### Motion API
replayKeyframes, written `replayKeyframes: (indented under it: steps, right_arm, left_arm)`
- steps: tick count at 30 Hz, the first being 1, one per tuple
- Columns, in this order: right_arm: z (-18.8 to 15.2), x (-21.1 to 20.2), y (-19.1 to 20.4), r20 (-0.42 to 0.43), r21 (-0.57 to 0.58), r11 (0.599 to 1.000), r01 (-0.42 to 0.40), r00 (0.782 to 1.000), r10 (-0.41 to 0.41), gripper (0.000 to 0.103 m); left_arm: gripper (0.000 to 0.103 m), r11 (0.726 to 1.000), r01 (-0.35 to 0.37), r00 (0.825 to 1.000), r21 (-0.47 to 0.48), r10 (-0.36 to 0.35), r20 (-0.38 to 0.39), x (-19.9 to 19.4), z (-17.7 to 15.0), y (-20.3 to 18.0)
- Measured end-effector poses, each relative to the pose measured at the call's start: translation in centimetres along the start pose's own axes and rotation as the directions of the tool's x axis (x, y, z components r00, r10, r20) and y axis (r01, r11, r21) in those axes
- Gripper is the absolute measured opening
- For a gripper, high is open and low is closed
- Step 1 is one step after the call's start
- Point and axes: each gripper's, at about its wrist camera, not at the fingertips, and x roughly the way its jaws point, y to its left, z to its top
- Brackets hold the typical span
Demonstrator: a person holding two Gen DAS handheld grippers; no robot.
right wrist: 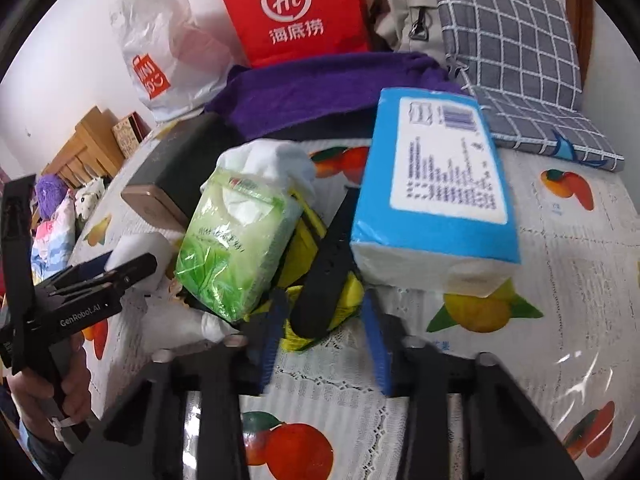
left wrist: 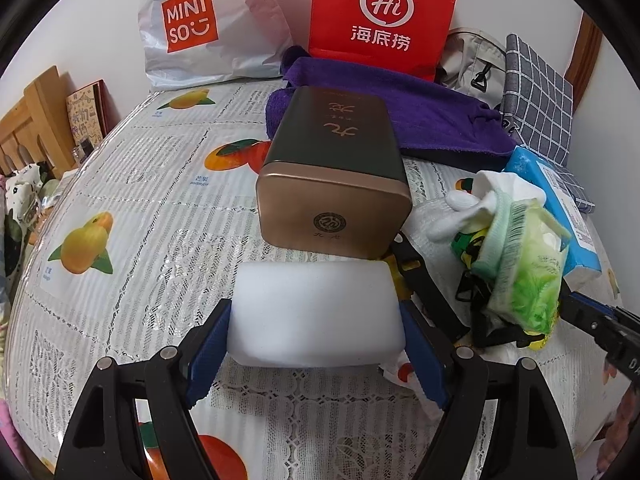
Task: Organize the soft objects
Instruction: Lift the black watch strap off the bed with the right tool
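Note:
A white foam block (left wrist: 316, 312) lies on the fruit-print cloth (left wrist: 140, 200), and my left gripper (left wrist: 316, 348) is shut on it, one blue pad against each side. To the right is a heap: a green tissue pack (right wrist: 236, 240), white socks (right wrist: 276, 160), a black strap (right wrist: 320, 284) and a yellow cloth piece (right wrist: 352, 296). My right gripper (right wrist: 324, 340) stands open at the heap's near edge. The end of the strap and the yellow piece lie between its pads, which do not press on them. A blue tissue pack (right wrist: 436, 184) lies just beyond.
A bronze and dark tin (left wrist: 336, 168) stands right behind the foam block. Further back are a purple towel (left wrist: 420, 112), a red paper bag (left wrist: 380, 12), a white plastic bag (left wrist: 200, 28), a grey backpack (left wrist: 468, 60) and a checked cushion (left wrist: 536, 108). A wooden frame (left wrist: 32, 120) borders the left.

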Motion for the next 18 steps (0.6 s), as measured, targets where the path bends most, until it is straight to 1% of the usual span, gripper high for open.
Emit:
replayKeyframes:
  steps: [2,7,10,14,17,18]
  right_arm:
    - [0.1,-0.2,-0.2,0.0,0.011,1.0,-0.015,1.0,0.015,0.022]
    - [-0.1,-1.8,0.0,0.021,0.0,1.0,-0.011,1.0,0.011,0.02]
    - [-0.4,-3.5,0.7,0.052,-0.041,0.999,0.001,0.999,0.001,0.02]
    - [-1.3,-5.2,1.1,0.064,-0.068,0.998,0.002,0.998,0.002,0.02]
    - [-2.2,-6.5,0.9,0.074,-0.072,0.997,0.002,0.997,0.004,0.018]
    - [-2.6,-7.0,0.8,0.075,-0.077,0.997,0.001,0.997,0.004,0.014]
  left_arm:
    - [0.08,1.0,0.004,1.0,0.001,-0.004,0.002,0.0,-0.1,0.1]
    - [0.08,1.0,0.001,1.0,-0.011,-0.001,0.004,-0.4,-0.2,0.6]
    - [0.08,0.999,-0.008,1.0,-0.031,0.008,0.001,-0.6,-0.2,1.1]
    - [0.08,0.999,-0.025,1.0,-0.04,0.025,0.001,-0.9,-0.2,1.6]
    - [0.08,0.998,-0.045,0.999,-0.047,0.045,-0.003,-1.1,-0.4,1.9]
    - [0.08,0.998,-0.049,0.999,-0.05,0.049,-0.005,-1.1,-0.5,2.0]
